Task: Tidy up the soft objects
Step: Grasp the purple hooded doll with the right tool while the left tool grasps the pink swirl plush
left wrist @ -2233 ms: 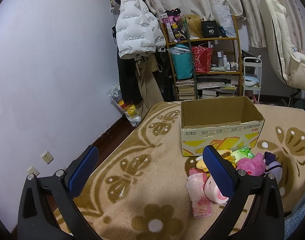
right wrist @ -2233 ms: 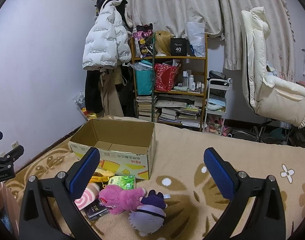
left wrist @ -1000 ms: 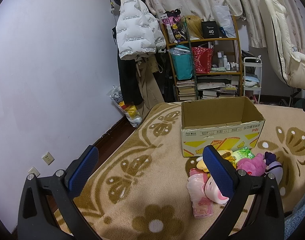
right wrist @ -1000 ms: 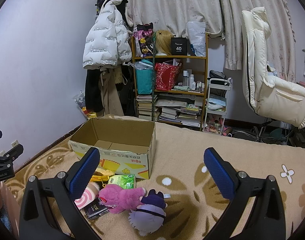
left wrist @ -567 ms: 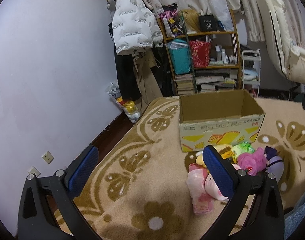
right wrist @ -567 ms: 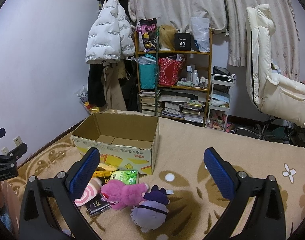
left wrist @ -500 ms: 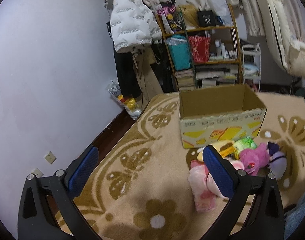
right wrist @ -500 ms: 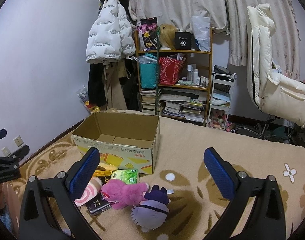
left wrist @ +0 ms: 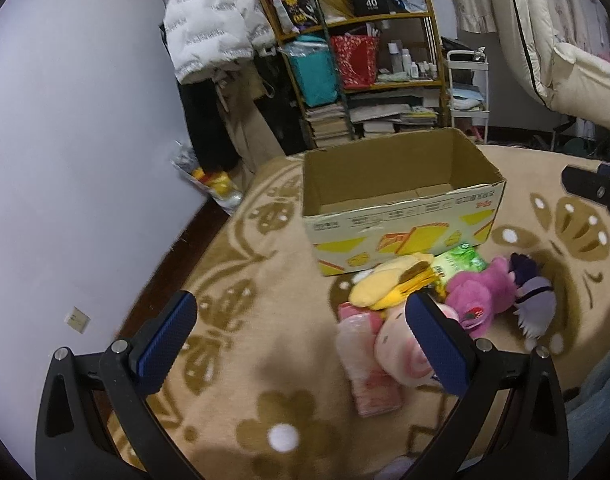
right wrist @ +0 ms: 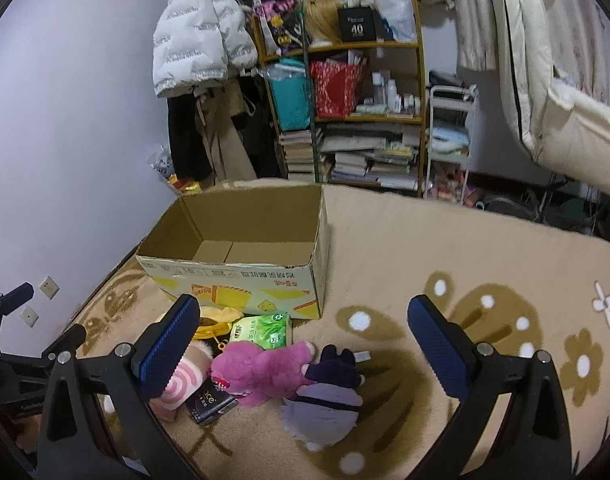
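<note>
An open cardboard box [left wrist: 401, 216] [right wrist: 241, 280] stands on the patterned blanket with nothing in it. In front of it lies a heap of soft things: a yellow plush [left wrist: 389, 284], a pink swirl plush [left wrist: 397, 354] [right wrist: 181, 388], a magenta plush [left wrist: 481, 300] [right wrist: 261, 368], a purple-grey plush [left wrist: 535, 300] [right wrist: 329, 396], a green tissue pack [left wrist: 461, 262] [right wrist: 261, 330] and a pink packet [left wrist: 369, 376]. My left gripper [left wrist: 301, 340] hangs open, left of and above the heap. My right gripper [right wrist: 305, 344] is open above the magenta and purple plushes, holding nothing.
A dark small packet [right wrist: 211, 402] lies by the swirl plush. Behind the box stand a cluttered shelf [right wrist: 345, 112], hanging coats [right wrist: 201, 52] and a white trolley [right wrist: 449, 140]. A cream chair [left wrist: 561, 60] is at the right. Bare floor [left wrist: 185, 240] runs along the left wall.
Both grippers have moved forward and tipped down toward the box and the heap, which now look larger and closer. Both stay open; nothing was picked up.
</note>
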Available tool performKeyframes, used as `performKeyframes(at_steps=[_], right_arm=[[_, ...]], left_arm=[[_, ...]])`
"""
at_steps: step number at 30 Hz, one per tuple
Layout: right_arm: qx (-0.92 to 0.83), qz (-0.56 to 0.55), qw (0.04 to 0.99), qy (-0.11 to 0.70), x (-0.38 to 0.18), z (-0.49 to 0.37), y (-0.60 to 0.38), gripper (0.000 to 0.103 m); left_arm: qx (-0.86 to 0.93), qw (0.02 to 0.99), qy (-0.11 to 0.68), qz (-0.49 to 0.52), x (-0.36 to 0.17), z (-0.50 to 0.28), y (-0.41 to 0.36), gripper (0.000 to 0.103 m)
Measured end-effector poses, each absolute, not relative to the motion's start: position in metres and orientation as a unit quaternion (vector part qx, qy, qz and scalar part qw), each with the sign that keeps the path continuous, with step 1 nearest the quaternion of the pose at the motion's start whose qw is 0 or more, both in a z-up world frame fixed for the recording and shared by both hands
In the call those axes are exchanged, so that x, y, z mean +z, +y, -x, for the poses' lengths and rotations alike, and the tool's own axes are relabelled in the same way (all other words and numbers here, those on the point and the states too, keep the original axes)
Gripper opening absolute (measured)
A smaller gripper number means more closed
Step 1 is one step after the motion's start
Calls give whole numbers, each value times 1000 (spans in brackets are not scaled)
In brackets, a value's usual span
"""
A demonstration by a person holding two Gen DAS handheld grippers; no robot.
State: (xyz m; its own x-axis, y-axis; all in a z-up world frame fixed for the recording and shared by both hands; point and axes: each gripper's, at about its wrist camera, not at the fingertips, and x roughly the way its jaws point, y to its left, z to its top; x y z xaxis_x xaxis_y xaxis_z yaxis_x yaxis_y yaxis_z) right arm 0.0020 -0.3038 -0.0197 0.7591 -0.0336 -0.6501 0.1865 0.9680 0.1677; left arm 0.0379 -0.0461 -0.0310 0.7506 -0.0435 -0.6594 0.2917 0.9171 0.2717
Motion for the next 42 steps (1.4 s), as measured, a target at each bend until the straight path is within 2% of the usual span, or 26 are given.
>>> performKeyframes(at_steps=[21,33,34,35,39,40,42], right_arm=[[-89,-225,825,511,-128,-54,-344,103],[-106,-278,773,560,-169,-58,-361,95],[-103,-279,774,559,-171,-59,-361,94],[-101,-277,774,560,-173,-61,-360,94],[-98,-269,778,559,-188,-68,-357,94],[-98,-269,779,558,-192,-70,-357,94],[-95,-269,782,554,-195,-71,-356,88]], left_arm=[[-162,849,476,-161,-121,-77,-108,103],[-167,831,509,-151,-143,-79,-108,103],[-169,830,510,-148,-144,-79,-108,102],[-168,830,511,-147,-145,-80,-107,95],[-176,824,521,-136,-148,-81,-107,79],[-179,823,522,-136,-148,-80,-107,71],[-182,823,519,-142,-147,-77,-108,66]])
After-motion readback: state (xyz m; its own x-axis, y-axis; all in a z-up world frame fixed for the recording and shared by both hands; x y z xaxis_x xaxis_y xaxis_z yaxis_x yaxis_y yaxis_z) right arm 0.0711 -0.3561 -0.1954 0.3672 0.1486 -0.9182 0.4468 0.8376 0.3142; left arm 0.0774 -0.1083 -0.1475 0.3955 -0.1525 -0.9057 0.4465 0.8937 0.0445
